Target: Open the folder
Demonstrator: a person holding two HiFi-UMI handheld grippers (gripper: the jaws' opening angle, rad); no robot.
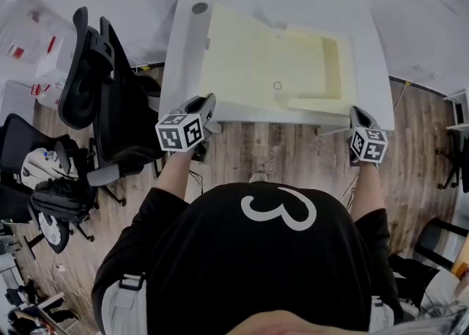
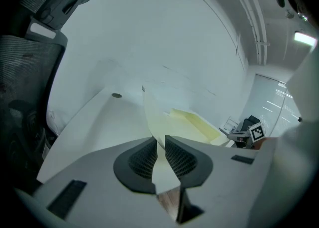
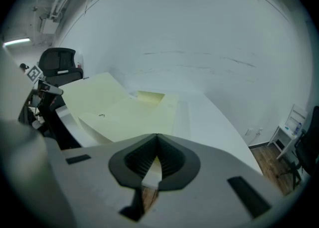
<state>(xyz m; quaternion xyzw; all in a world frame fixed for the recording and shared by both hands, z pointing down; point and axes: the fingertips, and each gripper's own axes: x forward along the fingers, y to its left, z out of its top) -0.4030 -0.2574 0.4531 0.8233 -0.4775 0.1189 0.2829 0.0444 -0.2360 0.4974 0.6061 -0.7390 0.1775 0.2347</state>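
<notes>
White table (image 1: 183, 55) on wooden floor (image 1: 282, 152); black chairs (image 1: 110, 99) at left.

Pale yellow folder (image 1: 270, 62), lying flat, spread open

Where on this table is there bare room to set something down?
The widest bare strip of table lies left of the open folder, up to the cable grommet. A narrower strip runs along the folder's right. The near edge is crowded: left gripper and right gripper sit at the folder's corners.
</notes>
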